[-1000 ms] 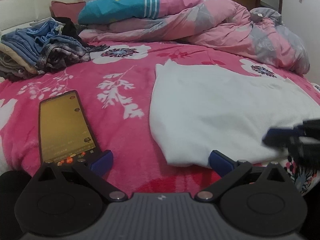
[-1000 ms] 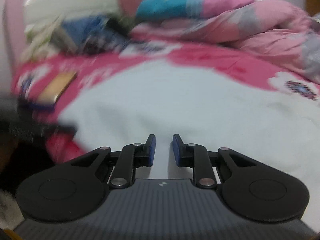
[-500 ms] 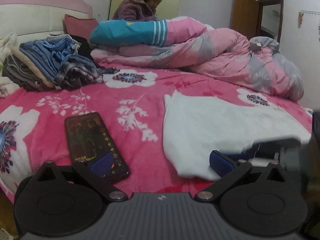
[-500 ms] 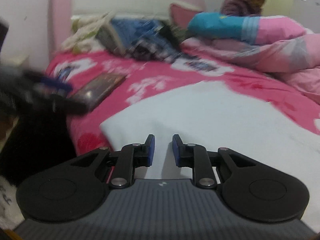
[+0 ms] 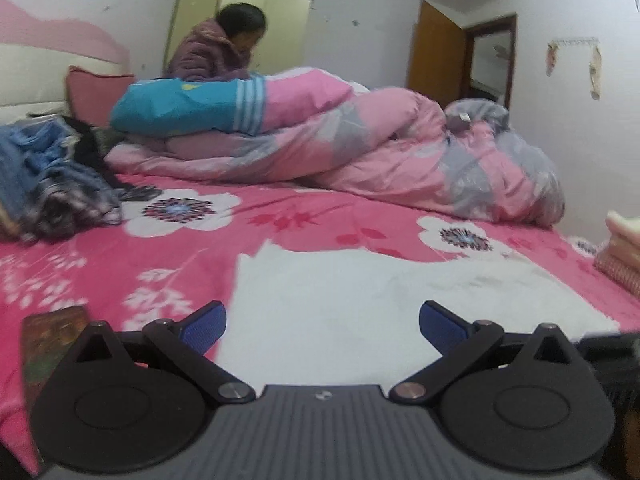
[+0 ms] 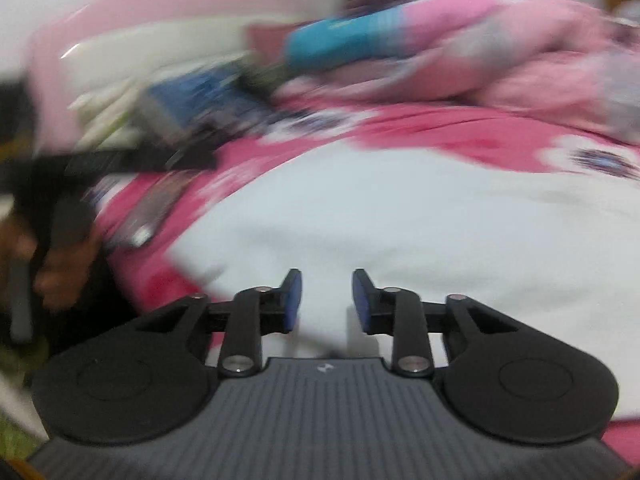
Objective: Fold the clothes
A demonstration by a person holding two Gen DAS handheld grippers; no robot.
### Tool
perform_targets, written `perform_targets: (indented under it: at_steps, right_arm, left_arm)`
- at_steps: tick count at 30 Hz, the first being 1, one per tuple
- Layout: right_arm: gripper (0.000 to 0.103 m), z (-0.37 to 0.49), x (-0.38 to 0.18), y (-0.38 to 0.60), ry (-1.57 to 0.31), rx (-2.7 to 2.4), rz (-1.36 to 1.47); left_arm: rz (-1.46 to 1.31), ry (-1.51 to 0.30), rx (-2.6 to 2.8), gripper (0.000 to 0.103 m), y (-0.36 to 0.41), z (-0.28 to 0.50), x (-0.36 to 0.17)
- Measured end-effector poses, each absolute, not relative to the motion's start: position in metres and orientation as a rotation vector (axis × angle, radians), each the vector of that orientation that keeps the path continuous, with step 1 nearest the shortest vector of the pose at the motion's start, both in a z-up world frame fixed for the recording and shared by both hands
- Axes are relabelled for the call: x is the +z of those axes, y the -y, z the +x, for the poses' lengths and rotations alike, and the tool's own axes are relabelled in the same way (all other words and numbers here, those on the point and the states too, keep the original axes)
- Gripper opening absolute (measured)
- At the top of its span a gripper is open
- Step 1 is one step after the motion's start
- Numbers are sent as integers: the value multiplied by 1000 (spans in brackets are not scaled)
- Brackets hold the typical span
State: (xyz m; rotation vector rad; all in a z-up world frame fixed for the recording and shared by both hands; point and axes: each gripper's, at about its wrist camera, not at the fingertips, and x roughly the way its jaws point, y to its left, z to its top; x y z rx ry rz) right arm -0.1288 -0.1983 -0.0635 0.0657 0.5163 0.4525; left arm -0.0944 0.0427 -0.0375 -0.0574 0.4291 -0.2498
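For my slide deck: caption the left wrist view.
Left gripper, jaws wide open, above a flat white cloth garment on a pink floral bedspread.

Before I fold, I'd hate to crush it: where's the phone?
Left wrist view, lower left: the phone lies on the bedspread, left of the white garment.

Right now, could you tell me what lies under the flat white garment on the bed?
The white garment lies spread on the pink floral bedspread, which shows all around it. Anything between the two is covered and cannot be seen.
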Motion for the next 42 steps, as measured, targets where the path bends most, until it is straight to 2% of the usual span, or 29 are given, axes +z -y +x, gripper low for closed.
perform_targets:
  at_steps: [3, 5, 9, 14, 16, 19, 42]
  right_arm:
    - [43, -120, -57, 225, -503, 285, 119]
    - [44, -114, -60, 233, -509, 194, 107]
    - [54, -105, -75, 237, -545, 93, 84]
    - [77, -100, -93, 229, -572, 71, 32]
    - [94, -100, -96, 221, -592, 78, -18]
    - [102, -96, -95, 212, -612, 70, -31]
    - [102, -114, -91, 211, -671, 58, -5]
  left_arm:
    - [-16, -462, -257, 103, -24, -81, -46]
    - [24, -483, -253, 103, -14, -76, -55]
    - [84, -548, -229, 103, -3, -67, -73]
    - [71, -640, -206, 103, -3, -58, -88]
    - [76, -654, -204, 103, -3, -57, -87]
    - [81, -683, -194, 103, -2, -54, -85]
    - [62, -835, -119, 103, 7, -40, -72]
